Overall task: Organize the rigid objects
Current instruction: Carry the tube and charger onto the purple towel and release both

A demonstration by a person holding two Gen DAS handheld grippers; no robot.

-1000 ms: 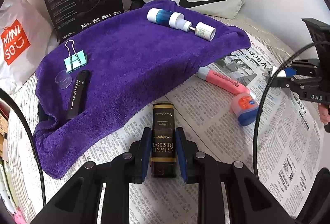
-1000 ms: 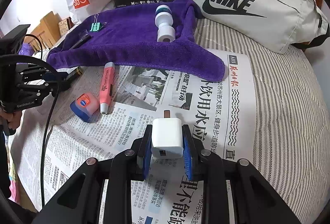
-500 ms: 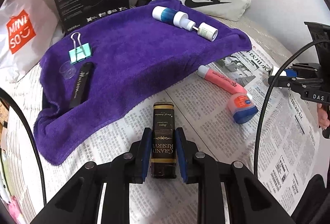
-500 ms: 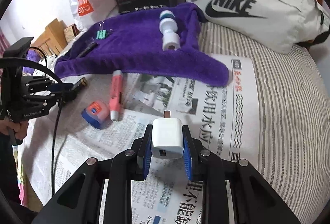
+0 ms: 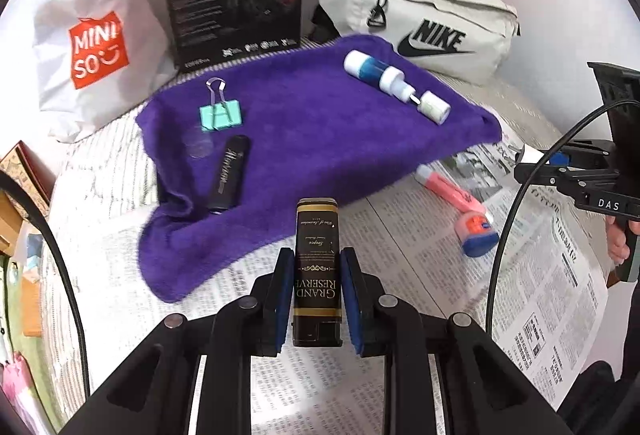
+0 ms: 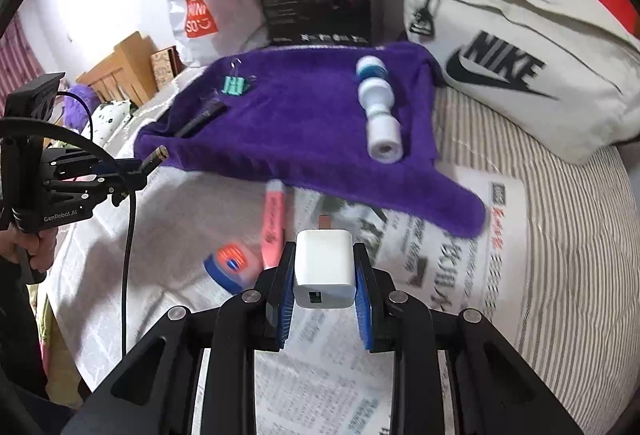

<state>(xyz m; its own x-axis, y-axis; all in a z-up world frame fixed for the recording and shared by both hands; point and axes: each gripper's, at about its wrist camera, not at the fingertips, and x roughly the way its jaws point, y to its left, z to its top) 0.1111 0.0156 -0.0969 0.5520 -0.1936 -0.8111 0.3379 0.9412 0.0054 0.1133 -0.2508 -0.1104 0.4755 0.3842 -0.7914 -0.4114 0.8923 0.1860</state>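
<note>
Both your hands have lifted since a second ago. Left gripper [image 5: 316, 291] clamps the black lighter [image 5: 317, 267]; right gripper [image 6: 323, 285] clamps the white charger [image 6: 324, 269]. Already on purple towel [image 5: 320, 139]: clip [image 5: 220, 115], black tube [image 5: 230, 171], bottle [image 5: 394, 85]. Left on newspaper [image 5: 420, 235]: pink pen [image 5: 450, 191], blue jar [image 5: 478, 233].

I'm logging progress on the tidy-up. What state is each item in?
Left gripper: shut on black lighter.
Right gripper: shut on white charger.
Binder clip: lying on purple towel.
Pink highlighter: capped, on newspaper.
</note>
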